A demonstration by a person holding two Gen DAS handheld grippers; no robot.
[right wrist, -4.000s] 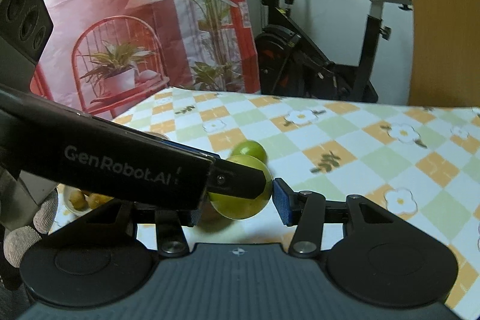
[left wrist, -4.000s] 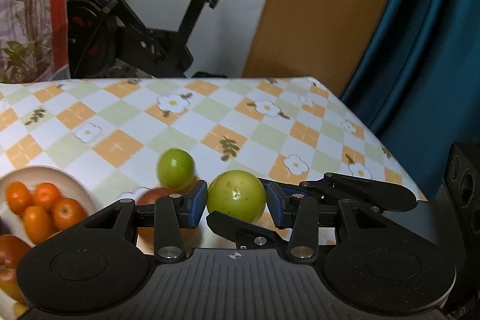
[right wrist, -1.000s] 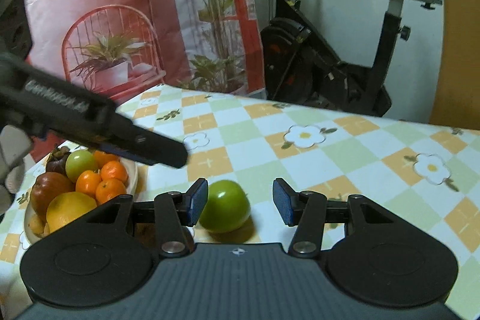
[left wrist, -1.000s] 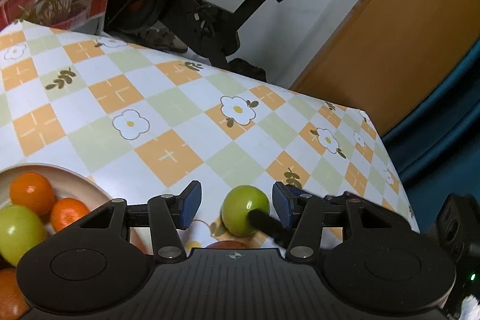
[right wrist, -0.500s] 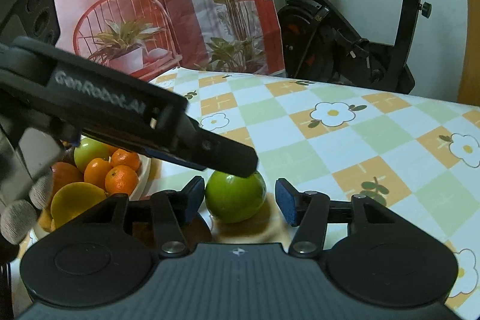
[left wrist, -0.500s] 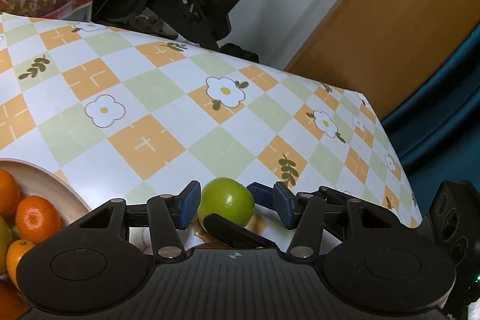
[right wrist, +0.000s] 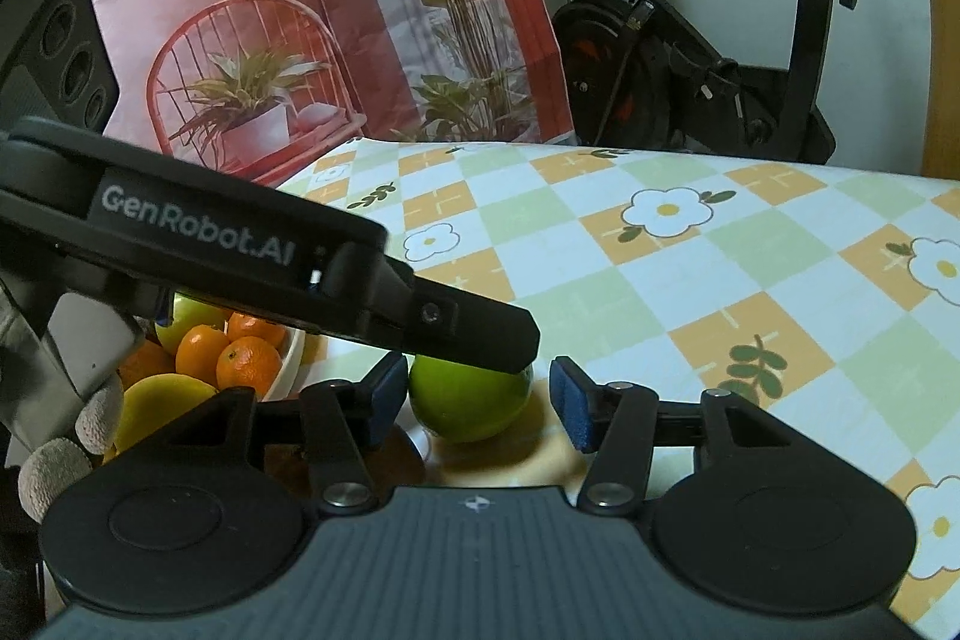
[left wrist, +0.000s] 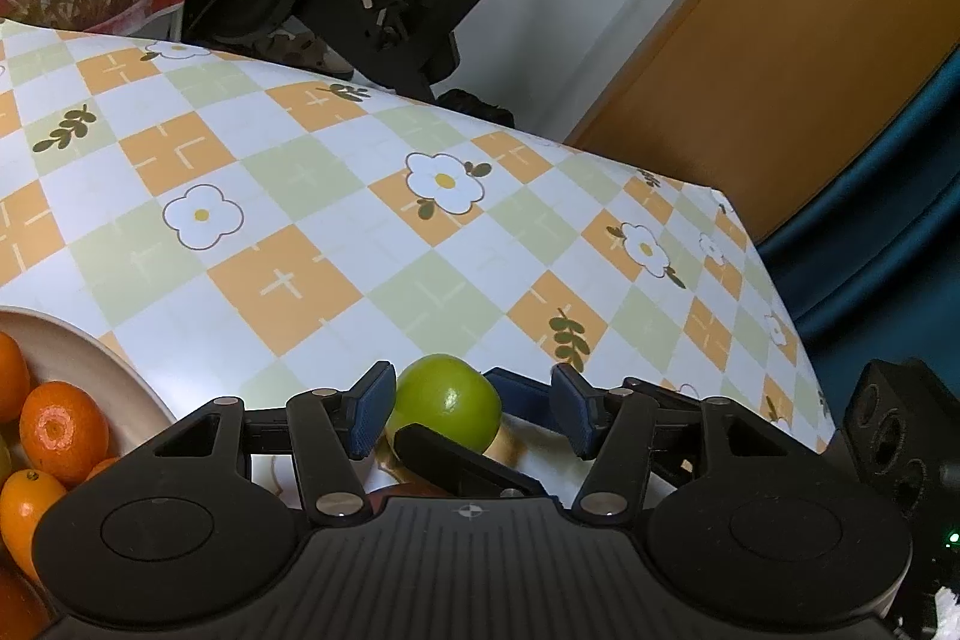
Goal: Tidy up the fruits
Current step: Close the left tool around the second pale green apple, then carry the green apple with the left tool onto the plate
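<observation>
One green fruit (left wrist: 447,400) (right wrist: 468,400) lies on the flowered tablecloth, inside both grippers at once. My left gripper (left wrist: 471,409) straddles it, its jaws opening; the fruit sits next to the left pad, with a gap at the right pad. My right gripper (right wrist: 477,400) is open around the same fruit, with a slim gap at its right pad. The left gripper's finger (right wrist: 420,316) crosses over the fruit's top. A white bowl (left wrist: 78,352) (right wrist: 294,358) at the left holds oranges (left wrist: 57,424), a green fruit (right wrist: 192,316) and a yellow one (right wrist: 156,400).
A reddish-brown fruit (left wrist: 408,490) lies mostly hidden under the grippers. A gloved hand (right wrist: 60,454) holds the left gripper. The table's far edge drops to an exercise bike (left wrist: 384,10). A wooden door (left wrist: 750,70) and a blue curtain (left wrist: 888,232) stand at the right.
My left gripper has come in over the green fruit, which now sits between its pads. In the right wrist view its finger has moved from the far left to cross above the fruit.
</observation>
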